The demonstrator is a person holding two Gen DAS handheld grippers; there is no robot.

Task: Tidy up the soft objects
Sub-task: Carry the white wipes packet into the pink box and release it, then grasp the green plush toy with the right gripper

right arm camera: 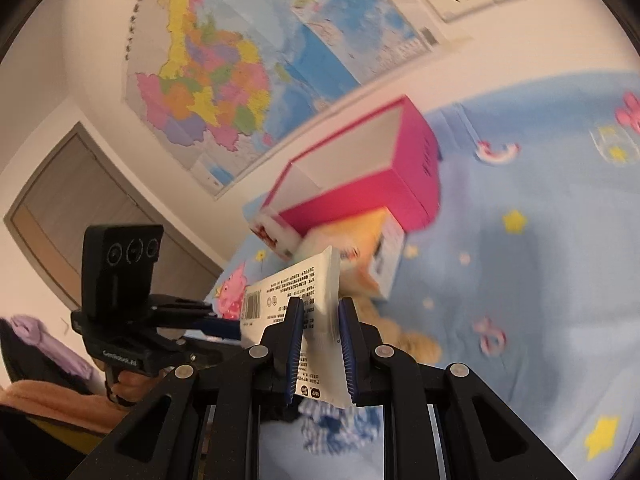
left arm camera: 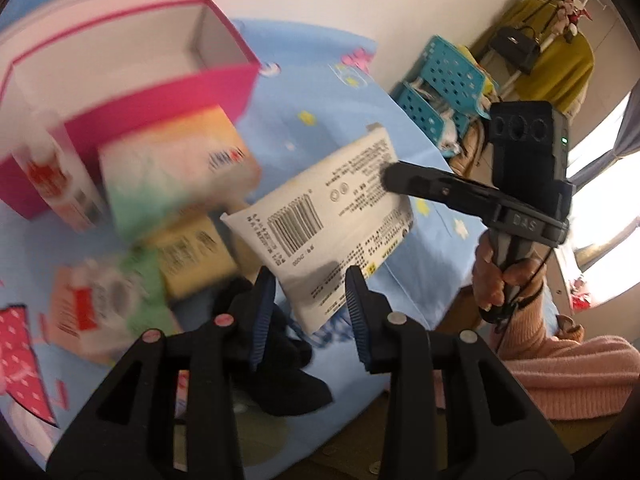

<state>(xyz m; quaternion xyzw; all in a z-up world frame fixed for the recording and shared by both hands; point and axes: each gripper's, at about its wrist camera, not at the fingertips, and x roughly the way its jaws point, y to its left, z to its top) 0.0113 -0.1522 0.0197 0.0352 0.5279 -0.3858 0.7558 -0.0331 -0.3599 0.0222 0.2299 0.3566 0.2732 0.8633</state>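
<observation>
A white tissue pack (left arm camera: 332, 216) with a barcode hangs above the blue sheet. My right gripper (right arm camera: 320, 320) is shut on one end of the white tissue pack (right arm camera: 296, 284); from the left wrist it comes in from the right (left arm camera: 394, 178). The pack's lower corner sits between the pads of my left gripper (left arm camera: 310, 312). The right pad overlaps the pack, while a thin gap shows beside the left pad. An open pink box (left arm camera: 160, 92) lies at the far left. Blurred soft packs lie in front of it: an orange-green one (left arm camera: 172, 172), a yellow one (left arm camera: 196, 256) and a red-white one (left arm camera: 56, 184).
A black cloth (left arm camera: 280, 360) lies under my left gripper. A blue checked cloth (right arm camera: 340, 420) lies below my right one. Blue baskets (left arm camera: 440, 88) stand beyond the bed's edge. A hand (left arm camera: 492, 276) in a pink sleeve holds the right tool. Bare blue sheet (right arm camera: 540, 280) spreads right of the pink box (right arm camera: 360, 184).
</observation>
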